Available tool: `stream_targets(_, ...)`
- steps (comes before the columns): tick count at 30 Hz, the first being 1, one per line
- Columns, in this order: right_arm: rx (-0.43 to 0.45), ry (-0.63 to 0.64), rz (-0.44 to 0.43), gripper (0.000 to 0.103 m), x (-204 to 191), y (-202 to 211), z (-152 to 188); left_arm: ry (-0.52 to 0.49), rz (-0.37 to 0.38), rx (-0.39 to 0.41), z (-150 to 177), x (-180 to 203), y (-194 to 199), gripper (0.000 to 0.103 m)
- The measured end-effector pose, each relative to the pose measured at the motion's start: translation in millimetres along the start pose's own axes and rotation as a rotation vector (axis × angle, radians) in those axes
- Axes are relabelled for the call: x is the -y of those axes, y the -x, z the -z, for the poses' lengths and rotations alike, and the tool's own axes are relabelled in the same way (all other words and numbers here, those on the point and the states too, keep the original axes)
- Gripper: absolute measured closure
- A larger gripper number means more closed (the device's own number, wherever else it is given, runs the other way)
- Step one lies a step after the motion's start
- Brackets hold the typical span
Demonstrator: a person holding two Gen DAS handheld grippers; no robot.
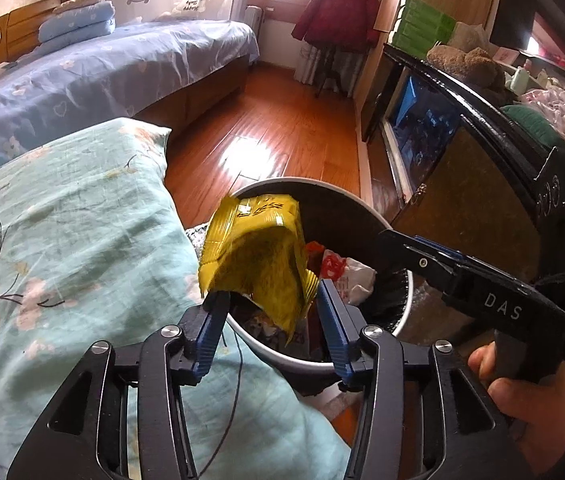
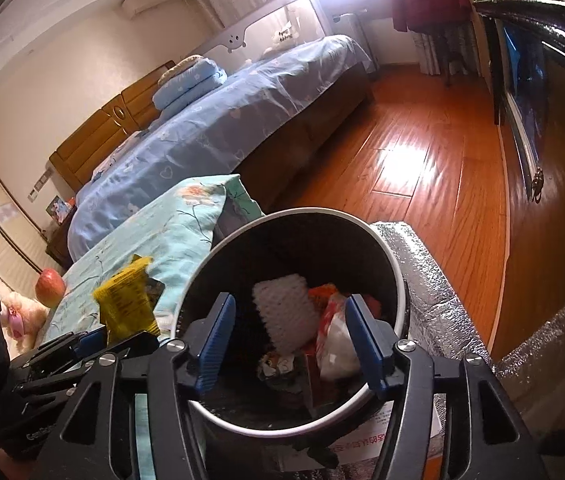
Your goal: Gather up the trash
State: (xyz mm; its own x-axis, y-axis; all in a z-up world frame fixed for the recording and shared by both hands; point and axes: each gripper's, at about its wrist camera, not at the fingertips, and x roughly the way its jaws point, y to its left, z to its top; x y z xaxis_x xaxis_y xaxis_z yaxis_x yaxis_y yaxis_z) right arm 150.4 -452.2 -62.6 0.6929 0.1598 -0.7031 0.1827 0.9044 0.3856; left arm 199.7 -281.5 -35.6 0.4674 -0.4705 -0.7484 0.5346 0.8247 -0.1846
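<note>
Bin (image 2: 396, 280) sits right below both hand-held grippers, already holding wrappers. Left hand-held gripper (image 1: 272, 294) has its jaws spread, the yellow snack wrapper (image 1: 256, 256) loose between them, hanging over the near rim by the floral pillow (image 1: 62, 232). Right hand-held gripper (image 2: 290, 312) is spread too, with a white foam fruit net (image 2: 282, 316) loose between its jaws over the bin. I'd keep both centred over the opening, or the wrapper could catch the rim and land on the pillow.

Both wrist views close, angled down, sharing the bin (image 1: 362, 216) (image 2: 362, 232)

sunlit wooden floor (image 1: 266, 128), blue-sheeted bed (image 1: 94, 76)
</note>
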Motion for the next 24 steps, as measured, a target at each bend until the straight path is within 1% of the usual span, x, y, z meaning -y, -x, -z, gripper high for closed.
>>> stream_targets(4,0.008,0.004,-0.004,0.040,-6,6,0,-0.007,-0.001,0.015,2,1,7,0.052)
stream_targets(9,0.018,0.008,-0.010,0.040,-11,15,0,0.008,-0.014,0.021,9,-6,13,0.052)
stream_targets(13,0.027,0.011,-0.020,0.036,-16,22,3,0.043,-0.035,0.035,28,-18,26,0.052)
stream_targets(19,0.032,0.035,-0.058,0.033,-41,31,25,0.107,-0.103,0.123,70,-44,72,0.052)
stream_targets(21,0.039,0.059,-0.072,0.027,-54,36,36,0.141,-0.122,0.161,86,-56,93,0.052)
stream_targets(24,0.057,0.093,-0.102,0.023,-74,45,54,0.183,-0.151,0.195,104,-71,116,0.052)
